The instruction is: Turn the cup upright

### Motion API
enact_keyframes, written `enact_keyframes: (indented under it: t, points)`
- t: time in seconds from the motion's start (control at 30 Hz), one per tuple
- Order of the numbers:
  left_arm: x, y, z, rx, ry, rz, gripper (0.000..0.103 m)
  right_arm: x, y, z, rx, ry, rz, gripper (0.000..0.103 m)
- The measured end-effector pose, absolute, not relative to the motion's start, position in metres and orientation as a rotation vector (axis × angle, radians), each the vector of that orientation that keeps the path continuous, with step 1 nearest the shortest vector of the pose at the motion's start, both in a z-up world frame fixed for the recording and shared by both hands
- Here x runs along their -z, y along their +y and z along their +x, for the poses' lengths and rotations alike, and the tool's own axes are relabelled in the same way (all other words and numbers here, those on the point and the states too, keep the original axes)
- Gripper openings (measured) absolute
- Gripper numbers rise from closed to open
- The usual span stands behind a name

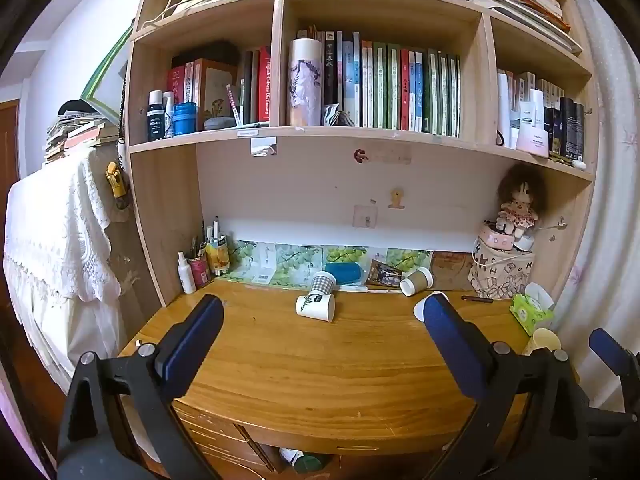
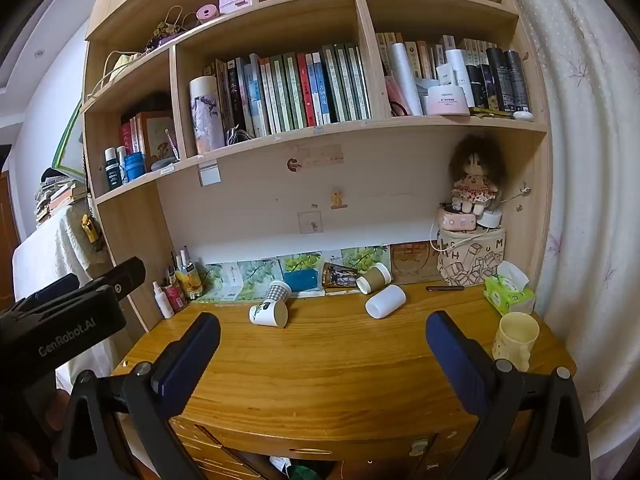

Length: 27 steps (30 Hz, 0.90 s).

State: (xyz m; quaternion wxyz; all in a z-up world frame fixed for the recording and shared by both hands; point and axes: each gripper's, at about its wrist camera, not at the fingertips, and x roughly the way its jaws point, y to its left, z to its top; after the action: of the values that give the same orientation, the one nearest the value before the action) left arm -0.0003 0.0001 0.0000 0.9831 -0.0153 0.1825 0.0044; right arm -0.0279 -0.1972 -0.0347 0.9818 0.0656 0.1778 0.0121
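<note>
Meanwhile smooth cylindrical white cup (image 2: 385, 301) lies sideways on glossy wooden desk (image 2: 340, 368)

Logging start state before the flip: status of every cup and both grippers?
Leaf cup: on its side.
Checked cup: tipped, leaning on leaf cup.
Brown cup: on its side.
White cup: on its side.
Yellow cup: upright.
Left gripper: open, empty.
Right gripper: open, empty.
</note>
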Motion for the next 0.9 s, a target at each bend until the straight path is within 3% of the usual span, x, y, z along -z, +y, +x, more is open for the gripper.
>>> enact_keyframes:
  t: [0.9]
  points:
    - [0.001,0.01,-0.016,-0.059,0.396,-0.03,0.101,0.039,-0.192,-0.035,-0.07,0.382,0.149,0.103]
